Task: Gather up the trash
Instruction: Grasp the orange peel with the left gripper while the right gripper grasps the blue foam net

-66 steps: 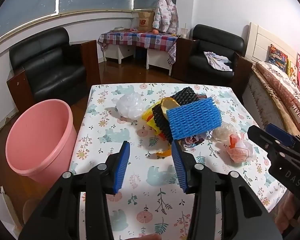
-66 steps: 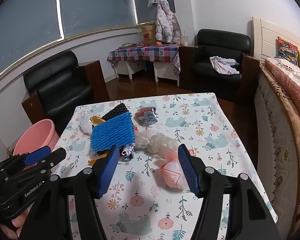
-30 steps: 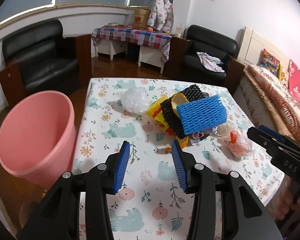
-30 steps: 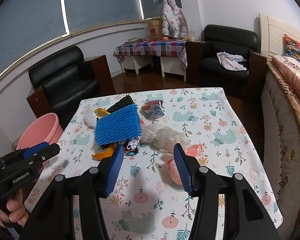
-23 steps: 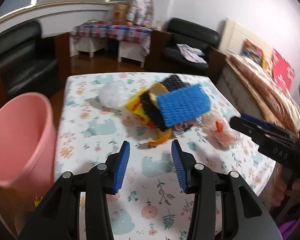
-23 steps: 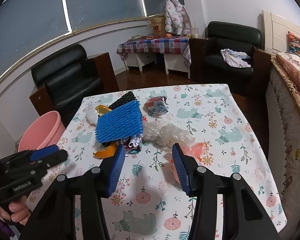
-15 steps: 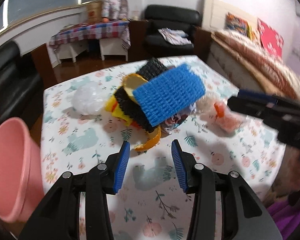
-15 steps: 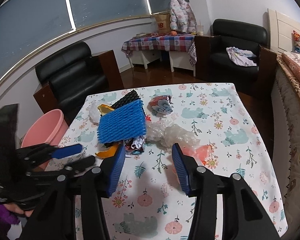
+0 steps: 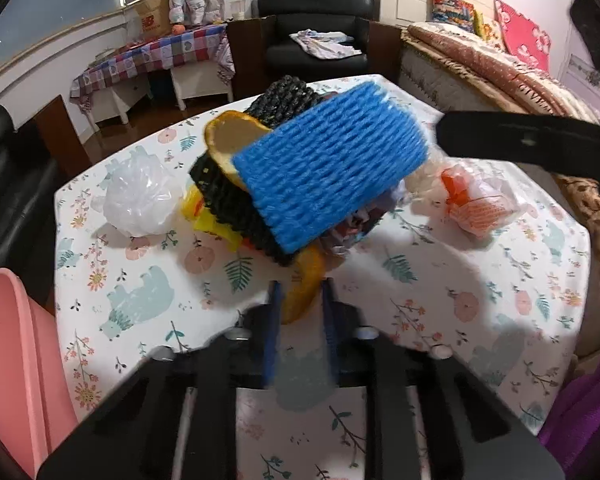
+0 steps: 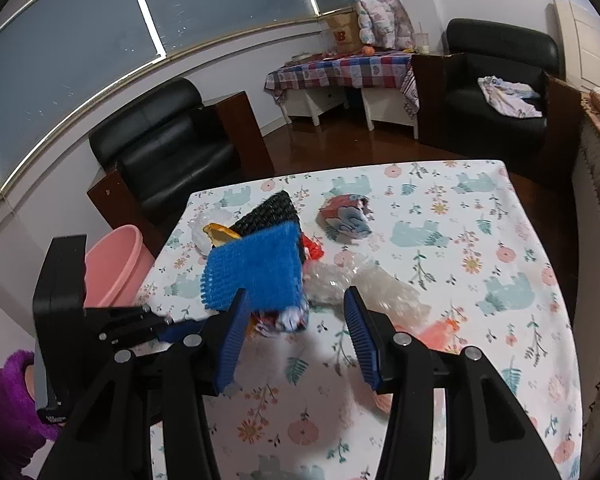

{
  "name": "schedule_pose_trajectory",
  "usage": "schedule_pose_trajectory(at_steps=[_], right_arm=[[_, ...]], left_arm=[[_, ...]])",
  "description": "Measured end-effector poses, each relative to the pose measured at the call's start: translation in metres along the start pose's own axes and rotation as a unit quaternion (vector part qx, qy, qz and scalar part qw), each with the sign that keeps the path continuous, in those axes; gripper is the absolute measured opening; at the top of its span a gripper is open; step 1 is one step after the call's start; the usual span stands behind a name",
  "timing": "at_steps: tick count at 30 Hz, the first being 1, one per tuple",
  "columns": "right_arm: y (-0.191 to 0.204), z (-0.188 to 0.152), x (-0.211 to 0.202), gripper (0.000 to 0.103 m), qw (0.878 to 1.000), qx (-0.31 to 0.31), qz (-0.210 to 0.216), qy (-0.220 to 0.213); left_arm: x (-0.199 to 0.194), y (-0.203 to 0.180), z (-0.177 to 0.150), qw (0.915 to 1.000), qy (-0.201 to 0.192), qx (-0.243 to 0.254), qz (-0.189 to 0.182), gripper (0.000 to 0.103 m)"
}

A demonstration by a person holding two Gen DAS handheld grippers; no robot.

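A trash pile lies on the floral table (image 9: 148, 304): blue foam net (image 9: 332, 172), black foam net (image 9: 236, 208), orange peel (image 9: 304, 288), white plastic bag (image 9: 140, 196), orange-printed bag (image 9: 480, 208). My left gripper (image 9: 298, 300) is low over the table with its jaws narrowed around the orange peel; the view is blurred. It also shows in the right wrist view (image 10: 172, 326). My right gripper (image 10: 296, 328) is open and empty above the table, in front of the blue net (image 10: 256, 276) and clear plastic wrap (image 10: 364, 288).
A pink bucket (image 9: 16, 368) stands on the floor at the table's left edge, also in the right wrist view (image 10: 112, 264). A crumpled patterned wrapper (image 10: 348, 216) lies farther back. Black armchairs (image 10: 168, 148) and a bed (image 9: 500, 68) surround the table.
My left gripper has swung right and dropped toward the pile, and its jaws have narrowed around the orange peel. My right gripper has risen slightly and stays open.
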State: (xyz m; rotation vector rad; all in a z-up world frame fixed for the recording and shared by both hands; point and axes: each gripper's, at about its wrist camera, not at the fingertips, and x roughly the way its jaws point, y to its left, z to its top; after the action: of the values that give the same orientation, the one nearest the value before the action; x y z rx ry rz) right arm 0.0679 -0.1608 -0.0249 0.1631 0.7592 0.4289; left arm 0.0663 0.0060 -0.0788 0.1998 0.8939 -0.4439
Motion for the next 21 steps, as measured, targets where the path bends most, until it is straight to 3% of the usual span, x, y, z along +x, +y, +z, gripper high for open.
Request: schedule_pose_trajectory(at_steps=[6,11,13,16,21], right_arm=[[0.004,0.009,0.023,0.047,0.999,0.007,0.035,0.031],[0.014,0.003,0.04,0.029,0.996,0.003,0.06,0.063],[0.02,0.001,0.042,0.012,0.996,0.0,0.066,0.066],[0.026,-0.002,0.036,0.006,0.996,-0.002,0.073,0.056],[0.028,0.003,0.013,0.006,0.997,-0.003,0.071,0.028]], left_arm=[[-0.014,0.006,-0.005,0.9991,-0.01,-0.028,-0.029,0.006],[-0.026,0.01,-0.012,0.9983,-0.015,-0.046,-0.033,0.005],[-0.029,0.012,-0.014,0.998,-0.017,-0.053,-0.031,0.005],[-0.038,0.013,-0.017,0.9972,-0.022,-0.063,-0.032,0.005],[-0.056,0.011,-0.02,0.9961,-0.042,-0.068,-0.035,0.005]])
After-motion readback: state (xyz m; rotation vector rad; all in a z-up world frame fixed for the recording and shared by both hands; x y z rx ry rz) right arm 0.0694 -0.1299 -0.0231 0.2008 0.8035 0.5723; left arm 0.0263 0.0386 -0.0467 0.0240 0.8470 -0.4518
